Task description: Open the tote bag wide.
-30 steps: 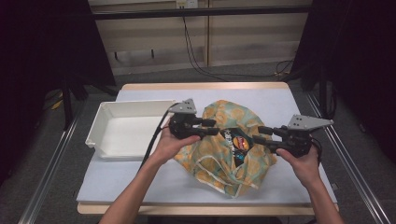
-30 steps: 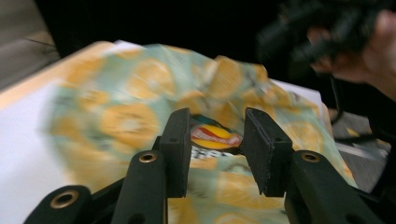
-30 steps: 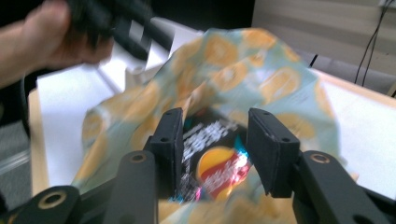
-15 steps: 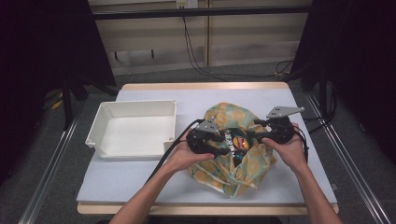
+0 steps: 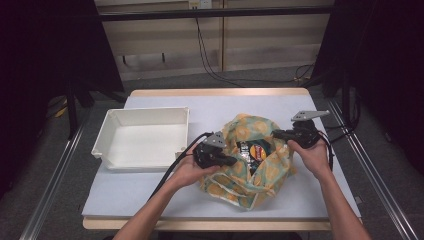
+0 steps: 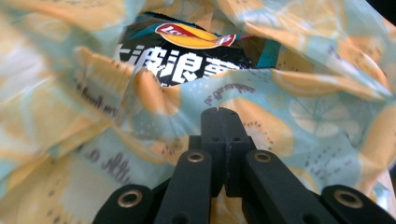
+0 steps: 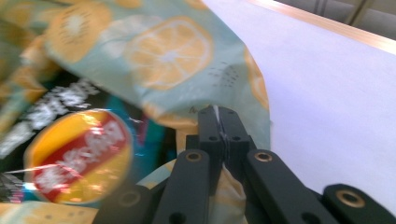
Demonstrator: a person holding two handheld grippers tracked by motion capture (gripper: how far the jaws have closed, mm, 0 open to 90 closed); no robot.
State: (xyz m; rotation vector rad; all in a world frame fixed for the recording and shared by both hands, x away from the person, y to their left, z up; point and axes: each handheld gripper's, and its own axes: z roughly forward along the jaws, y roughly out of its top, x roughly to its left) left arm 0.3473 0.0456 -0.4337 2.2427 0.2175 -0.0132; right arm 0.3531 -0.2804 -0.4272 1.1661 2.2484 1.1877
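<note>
- Left gripper (image 5: pixel 231 161): just closed, pinching near-left rim of fruit-print bag (image 5: pixel 250 172).
- Right gripper (image 5: pixel 278 134): just closed, pinching far-right rim.
- Bag on surface (image 5: pixel 150 192), right of white tray (image 5: pixel 142 137); chip packet (image 5: pixel 251 151) inside.

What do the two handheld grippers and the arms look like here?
Both grippers, left gripper and right gripper, are black, each topped by a grey three-cornered plate. Up close, their linked black jaws show brass-ringed pivot holes. A black cable trails from the left one. The forearms are bare, no sleeves visible.
</note>
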